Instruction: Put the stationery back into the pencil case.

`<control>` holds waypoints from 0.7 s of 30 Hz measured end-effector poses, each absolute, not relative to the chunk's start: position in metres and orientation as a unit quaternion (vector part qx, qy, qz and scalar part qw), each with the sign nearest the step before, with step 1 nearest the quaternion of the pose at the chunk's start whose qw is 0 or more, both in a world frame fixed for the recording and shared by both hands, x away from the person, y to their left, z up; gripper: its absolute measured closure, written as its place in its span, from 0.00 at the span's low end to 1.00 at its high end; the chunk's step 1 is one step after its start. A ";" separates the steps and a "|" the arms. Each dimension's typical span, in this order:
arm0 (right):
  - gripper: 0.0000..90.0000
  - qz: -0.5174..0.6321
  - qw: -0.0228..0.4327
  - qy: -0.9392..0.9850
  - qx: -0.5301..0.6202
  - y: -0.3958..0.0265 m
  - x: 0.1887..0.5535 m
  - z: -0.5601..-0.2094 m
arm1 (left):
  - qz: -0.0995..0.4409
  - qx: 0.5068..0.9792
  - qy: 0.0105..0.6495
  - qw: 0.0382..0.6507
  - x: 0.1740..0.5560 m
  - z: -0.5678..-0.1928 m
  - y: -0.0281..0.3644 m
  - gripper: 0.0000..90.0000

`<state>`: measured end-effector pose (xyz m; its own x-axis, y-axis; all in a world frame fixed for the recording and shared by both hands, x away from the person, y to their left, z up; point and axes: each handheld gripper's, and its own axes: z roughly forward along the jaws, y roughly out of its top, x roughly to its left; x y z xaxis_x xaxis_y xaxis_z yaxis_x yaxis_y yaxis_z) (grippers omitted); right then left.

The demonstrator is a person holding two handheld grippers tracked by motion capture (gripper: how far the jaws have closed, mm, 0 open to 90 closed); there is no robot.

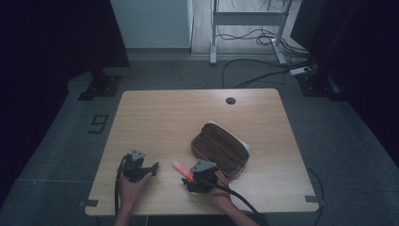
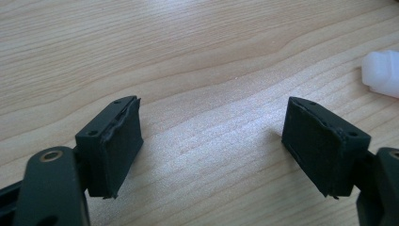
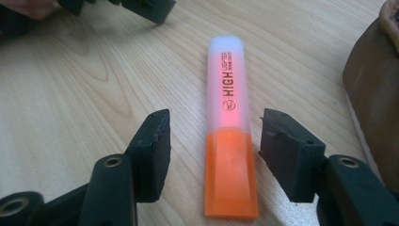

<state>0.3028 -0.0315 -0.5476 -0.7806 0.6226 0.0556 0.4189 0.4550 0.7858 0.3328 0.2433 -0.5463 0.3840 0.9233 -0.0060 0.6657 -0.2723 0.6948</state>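
An orange highlighter [image 3: 228, 141] with a translucent white cap lies flat on the wooden table [image 1: 164, 117]. My right gripper [image 3: 214, 136] is open, one jaw on each side of the orange barrel, with a gap between the pads and the pen. In the high view the highlighter [image 1: 182, 170] sits just left of my right gripper [image 1: 197, 176]. A brown pencil case [image 1: 221, 148] lies to the right of it, its edge [image 3: 374, 94] close by. My left gripper [image 1: 149, 168] rests near the front left, open and empty [image 2: 211, 127], pointing toward the pen's white cap [image 2: 383, 73].
A cable hole [image 1: 230, 100] sits near the table's far edge. The other gripper [image 3: 141, 7] shows beyond the pen in the right gripper view. Cables [image 1: 263, 75] and a desk frame [image 1: 247, 19] stand on the floor behind the table.
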 end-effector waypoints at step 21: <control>0.73 0.401 0.133 0.852 0.310 -0.036 0.305 -0.549 | 0.205 0.771 0.516 0.313 0.333 -0.546 0.243 0.22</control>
